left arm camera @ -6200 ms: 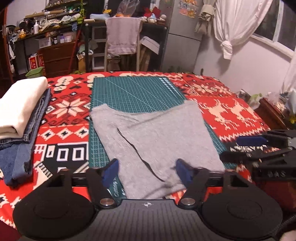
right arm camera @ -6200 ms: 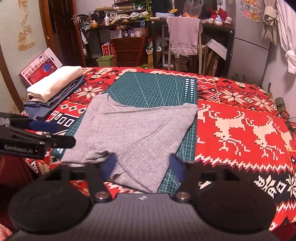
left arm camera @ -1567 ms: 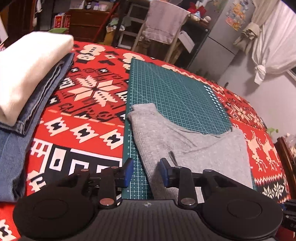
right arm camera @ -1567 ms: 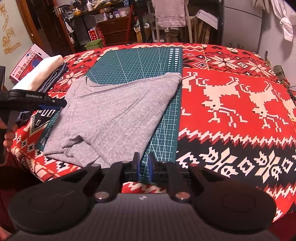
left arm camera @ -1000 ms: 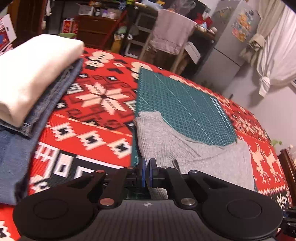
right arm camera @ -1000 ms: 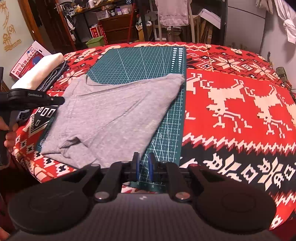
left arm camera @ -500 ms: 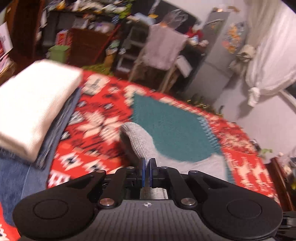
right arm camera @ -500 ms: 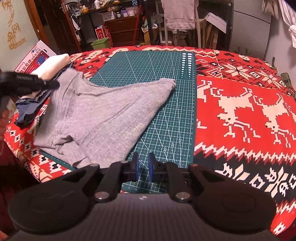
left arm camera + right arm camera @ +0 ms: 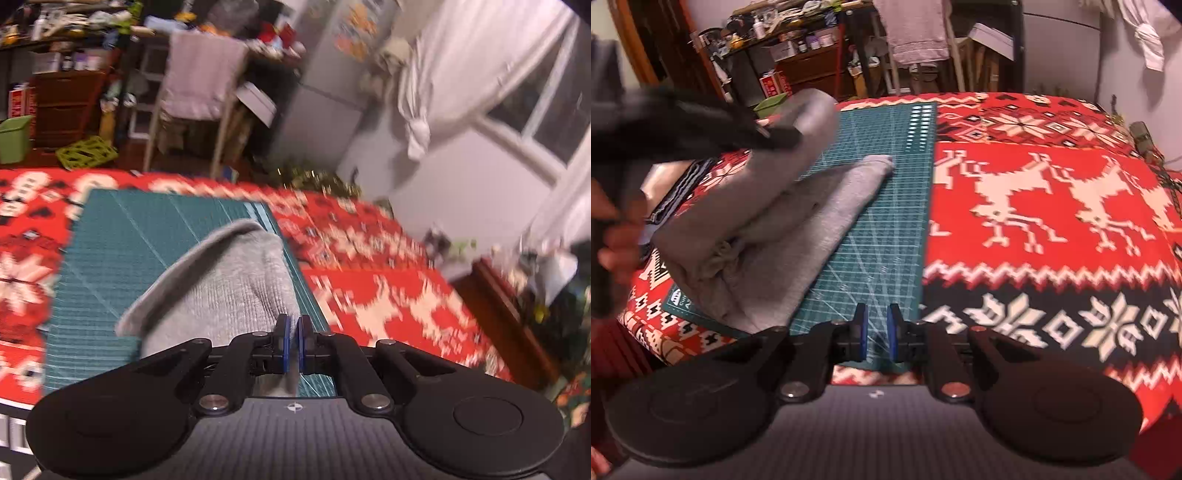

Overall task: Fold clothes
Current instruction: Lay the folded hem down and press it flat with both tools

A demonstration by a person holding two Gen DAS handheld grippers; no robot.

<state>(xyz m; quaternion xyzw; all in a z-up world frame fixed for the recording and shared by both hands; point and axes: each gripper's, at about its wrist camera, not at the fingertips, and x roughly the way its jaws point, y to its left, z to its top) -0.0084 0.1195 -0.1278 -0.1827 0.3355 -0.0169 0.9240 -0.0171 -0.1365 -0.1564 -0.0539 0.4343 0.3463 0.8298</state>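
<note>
Left gripper [image 9: 292, 334]: pinched tight on grey knit garment [image 9: 783, 236], edge lifted clear of green cutting mat [image 9: 886, 229]. Remainder of garment bunched on mat's left half. Right gripper [image 9: 874, 332]: narrow gap between pads, nothing held, poised over mat's near edge. Red patterned blanket [image 9: 1034, 206] beneath.

Warm, dim indoor light. The left wrist view is smeared by motion blur across the red patterned blanket [image 9: 388, 295]. In the right wrist view that blanket is sharp, while the left gripper [image 9: 775, 136] left of it blurs. Fisheye bending darkens corners.
</note>
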